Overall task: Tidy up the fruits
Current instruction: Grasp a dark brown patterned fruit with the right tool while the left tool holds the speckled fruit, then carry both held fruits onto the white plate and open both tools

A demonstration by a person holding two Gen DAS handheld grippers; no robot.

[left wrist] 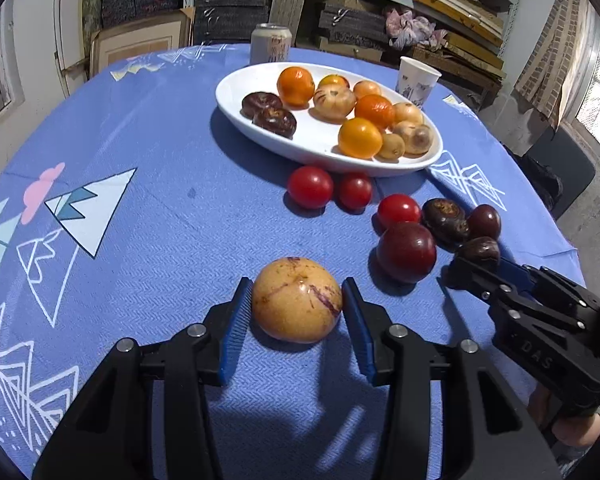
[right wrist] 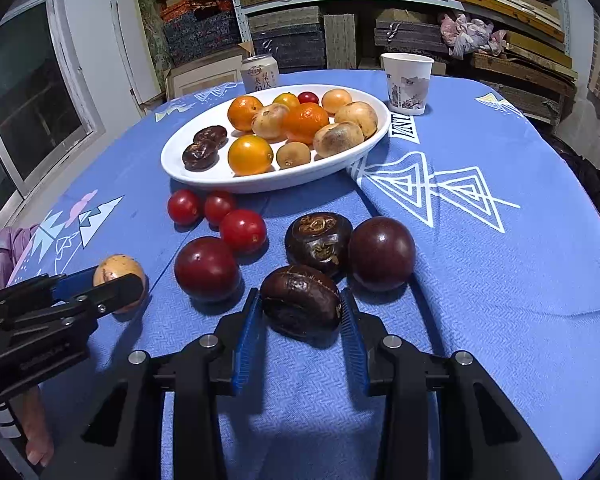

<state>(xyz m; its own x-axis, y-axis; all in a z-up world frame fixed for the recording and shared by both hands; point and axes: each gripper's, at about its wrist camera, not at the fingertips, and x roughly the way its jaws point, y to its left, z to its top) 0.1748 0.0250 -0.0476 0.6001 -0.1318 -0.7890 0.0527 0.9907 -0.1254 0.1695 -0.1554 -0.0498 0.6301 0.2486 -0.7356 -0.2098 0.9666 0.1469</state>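
Observation:
A tan fruit with purple streaks [left wrist: 297, 299] lies on the blue tablecloth between the pads of my left gripper [left wrist: 298, 294], which touch or nearly touch both its sides. A dark brown water chestnut [right wrist: 300, 301] lies between the pads of my right gripper [right wrist: 300, 304], pads against its sides. A white oval plate [left wrist: 236, 92] behind holds oranges, tan fruits and two dark chestnuts. Three red tomatoes [right wrist: 243, 230], two dark red plums [right wrist: 207, 268] and another chestnut [right wrist: 318, 240] lie loose in front of the plate.
A drink can [left wrist: 271, 43] and a paper cup [right wrist: 407, 82] stand behind the plate. Shelves of boxes fill the background. The table edge [right wrist: 596, 312] drops off at the right. The right gripper also shows at the right of the left wrist view [left wrist: 476, 270].

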